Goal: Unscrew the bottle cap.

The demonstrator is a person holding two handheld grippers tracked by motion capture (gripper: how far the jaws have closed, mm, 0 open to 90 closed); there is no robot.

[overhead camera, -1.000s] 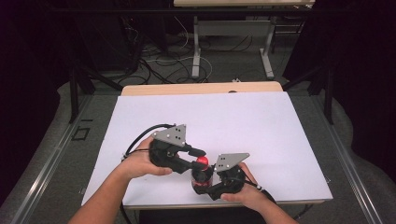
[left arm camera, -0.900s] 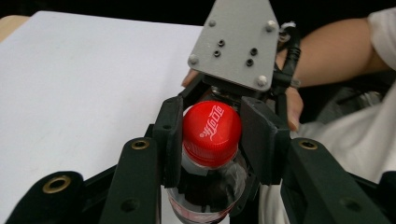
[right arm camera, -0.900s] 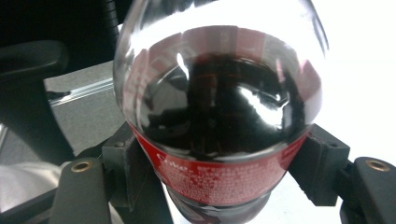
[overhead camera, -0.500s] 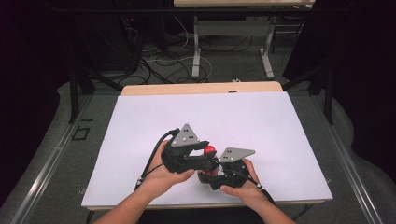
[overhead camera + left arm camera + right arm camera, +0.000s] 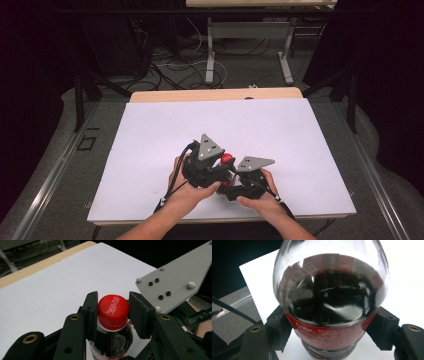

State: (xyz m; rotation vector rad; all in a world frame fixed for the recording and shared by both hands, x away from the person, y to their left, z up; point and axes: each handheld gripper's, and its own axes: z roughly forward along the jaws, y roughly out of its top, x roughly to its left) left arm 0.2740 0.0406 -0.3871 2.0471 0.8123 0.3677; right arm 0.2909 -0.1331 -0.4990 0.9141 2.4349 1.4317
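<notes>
A cola bottle with dark drink and a red label stands near the front of the white table top. My right gripper is shut on its body, both pads pressed against the label; from above it sits low under a hand. The red cap lies between the pads of my left gripper, which is shut on it. In the high view the cap peeks out beside the left gripper.
The right gripper's grey three-cornered plate rises close on the right of the left gripper view. A wooden table edge runs along the back. Beyond it are cables and desk legs on the floor.
My left hand has slid right onto the bottle top and its grey plate has tipped more upright. The right hand has held the bottle nearly still.
</notes>
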